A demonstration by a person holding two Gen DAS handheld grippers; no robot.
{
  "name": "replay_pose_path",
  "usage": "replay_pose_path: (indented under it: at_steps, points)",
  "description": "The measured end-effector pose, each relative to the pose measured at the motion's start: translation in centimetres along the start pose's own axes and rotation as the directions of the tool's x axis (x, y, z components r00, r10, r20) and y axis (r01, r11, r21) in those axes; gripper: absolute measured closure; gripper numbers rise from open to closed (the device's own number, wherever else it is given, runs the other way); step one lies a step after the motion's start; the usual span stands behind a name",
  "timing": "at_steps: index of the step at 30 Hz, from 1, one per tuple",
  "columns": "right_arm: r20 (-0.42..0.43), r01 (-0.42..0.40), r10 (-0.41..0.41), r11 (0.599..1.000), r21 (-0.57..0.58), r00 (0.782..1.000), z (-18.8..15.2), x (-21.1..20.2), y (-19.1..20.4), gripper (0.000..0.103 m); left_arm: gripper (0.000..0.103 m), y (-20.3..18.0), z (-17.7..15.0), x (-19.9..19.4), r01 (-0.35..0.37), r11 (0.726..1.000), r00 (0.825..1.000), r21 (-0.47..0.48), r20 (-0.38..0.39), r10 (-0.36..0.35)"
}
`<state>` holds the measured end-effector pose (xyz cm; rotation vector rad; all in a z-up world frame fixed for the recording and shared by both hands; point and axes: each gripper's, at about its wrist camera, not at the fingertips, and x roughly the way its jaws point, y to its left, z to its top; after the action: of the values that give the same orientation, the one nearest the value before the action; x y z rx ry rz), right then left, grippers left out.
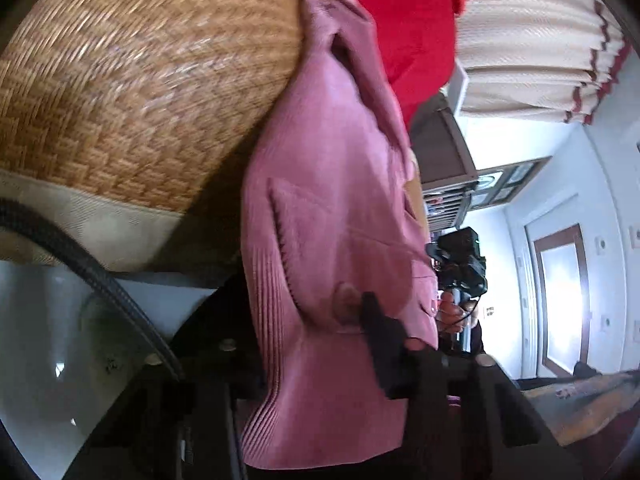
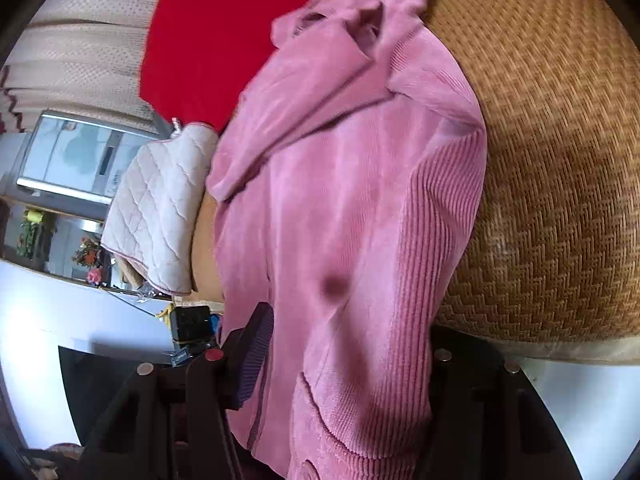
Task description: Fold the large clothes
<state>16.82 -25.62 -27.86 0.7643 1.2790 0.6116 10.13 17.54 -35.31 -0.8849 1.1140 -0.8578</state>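
Across the woven mat (image 2: 560, 160) hangs the pink garment (image 2: 340, 220), its lower part gripped between the fingers of both the left gripper (image 1: 320, 344) and the right gripper (image 2: 344, 360), beside red cloth (image 2: 224, 40)

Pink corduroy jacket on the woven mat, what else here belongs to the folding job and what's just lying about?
Part of the job:
- pink corduroy jacket
- woven mat it lies on
- left hand-held gripper, cloth between its fingers
- right hand-held gripper, cloth between its fingers

Just lying about:
- red cloth
- quilted beige cloth
- curtain
- black cable
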Motion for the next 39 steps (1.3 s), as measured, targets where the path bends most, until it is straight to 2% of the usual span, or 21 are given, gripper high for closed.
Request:
replay_pose_path:
  at_steps: [3, 4, 5, 6, 8, 11, 12, 13, 15, 18, 20, 23, 26, 29, 32, 33, 34, 35, 36, 37, 39]
  points:
    - [0.001, 0.012, -0.012, 0.999, -0.046, 1.000, -0.3, -0.2, 1.0, 0.044, 0.065, -1.0, 0.0, -0.6, -0.006, 1.000, 1.000, 0.014, 0.001, 0.006]
    - [0.008, 0.022, -0.021, 0.997, -0.075, 1.000, -0.4, -0.4, 1.7, 0.058, 0.067, -1.6, 0.1, -0.7, -0.024, 0.999, 1.000, 0.031, 0.009, 0.024]
    - [0.007, 0.040, -0.039, 0.995, -0.091, 0.999, -0.5, -0.4, 2.1, 0.080, 0.071, -2.0, 0.2, -0.5, -0.040, 0.998, 0.999, 0.043, 0.016, 0.039]
    - [-0.001, 0.052, -0.052, 0.994, -0.100, 0.999, -0.6, -0.4, 2.5, 0.085, 0.086, -2.6, 0.3, -0.6, -0.059, 0.996, 0.998, 0.061, 0.026, 0.058]
    - [-0.002, 0.073, -0.074, 0.991, -0.111, 0.997, -0.9, -0.6, 2.6, 0.086, 0.090, -3.5, 0.5, -0.8, -0.066, 0.995, 0.997, 0.074, 0.051, 0.063]
    - [-0.024, 0.025, -0.027, 0.995, -0.096, 0.999, -1.2, -0.5, 2.5, 0.086, 0.090, -4.3, 0.8, -1.5, -0.063, 0.994, 0.996, 0.090, 0.075, 0.056]
    - [-0.029, 0.013, -0.016, 0.995, -0.099, 0.999, -1.3, -0.5, 2.6, 0.086, 0.087, -4.4, 1.0, -1.3, -0.075, 0.994, 0.995, 0.080, 0.071, 0.070]
    - [-0.040, 0.010, -0.014, 0.994, -0.106, 0.999, -1.5, -0.5, 2.6, 0.085, 0.074, -4.2, 1.1, -1.1, -0.074, 0.996, 0.996, 0.056, 0.054, 0.071]
    - [-0.068, 0.033, -0.040, 0.994, -0.108, 0.997, -1.8, 0.0, 2.9, 0.085, 0.072, -3.9, 1.2, -0.7, -0.083, 0.996, 0.996, 0.044, 0.044, 0.081]
    - [-0.070, 0.073, -0.083, 0.988, -0.137, 0.994, -2.3, 0.1, 3.5, 0.085, 0.093, -4.6, 1.7, -0.1, -0.105, 0.992, 0.993, 0.075, 0.058, 0.101]
    - [-0.044, 0.068, -0.076, 0.985, -0.159, 0.996, -1.8, -0.7, 4.4, 0.089, 0.092, -6.5, 2.7, -0.4, -0.117, 0.988, 0.990, 0.105, 0.096, 0.107]
    - [0.029, 0.028, -0.023, 0.982, -0.187, 0.999, -0.2, -2.6, 5.7, 0.093, 0.092, -9.6, 4.7, -1.3, -0.108, 0.981, 0.985, 0.162, 0.151, 0.083]
    - [0.108, -0.021, 0.044, 0.979, -0.203, 0.993, 2.4, -4.2, 6.7, 0.093, 0.092, -13.2, 8.5, -1.6, -0.134, 0.967, 0.976, 0.219, 0.199, 0.090]
    - [0.199, -0.056, 0.093, 0.982, -0.180, 0.976, 6.3, -5.2, 6.8, 0.093, 0.092, -16.3, 15.1, -0.7, -0.133, 0.960, 0.972, 0.246, 0.223, 0.078]
    - [0.312, -0.121, 0.145, 0.988, -0.096, 0.939, 11.6, -6.0, 5.1, 0.094, 0.091, -18.1, 21.7, 1.1, -0.168, 0.945, 0.964, 0.279, 0.248, 0.098]
    - [0.352, -0.141, 0.148, 0.989, -0.045, 0.924, 13.5, -6.0, 3.8, 0.093, 0.090, -18.0, 25.2, 2.3, -0.178, 0.948, 0.961, 0.263, 0.256, 0.109]
    - [0.377, -0.167, 0.155, 0.986, 0.000, 0.913, 14.9, -5.9, 2.6, 0.093, 0.086, -17.6, 27.8, 3.5, -0.189, 0.950, 0.959, 0.250, 0.256, 0.123]
    - [0.399, -0.218, 0.174, 0.974, 0.067, 0.900, 16.8, -5.4, 0.5, 0.093, 0.085, -17.0, 29.5, 4.4, -0.204, 0.951, 0.957, 0.233, 0.254, 0.143]
    - [0.414, -0.273, 0.199, 0.954, 0.128, 0.889, 18.2, -4.9, -1.6, 0.093, 0.081, -15.4, 32.4, 6.2, -0.239, 0.956, 0.948, 0.169, 0.254, 0.192]
    - [0.431, -0.329, 0.221, 0.924, 0.195, 0.875, 19.4, -4.2, -3.8, 0.089, 0.077, -14.1, 34.0, 7.2, -0.268, 0.955, 0.940, 0.124, 0.253, 0.230]
    - [0.459, -0.404, 0.227, 0.851, 0.336, 0.859, 20.6, -2.6, -8.4, 0.089, 0.070, -10.6, 36.5, 9.9, -0.342, 0.939, 0.918, 0.024, 0.224, 0.328]
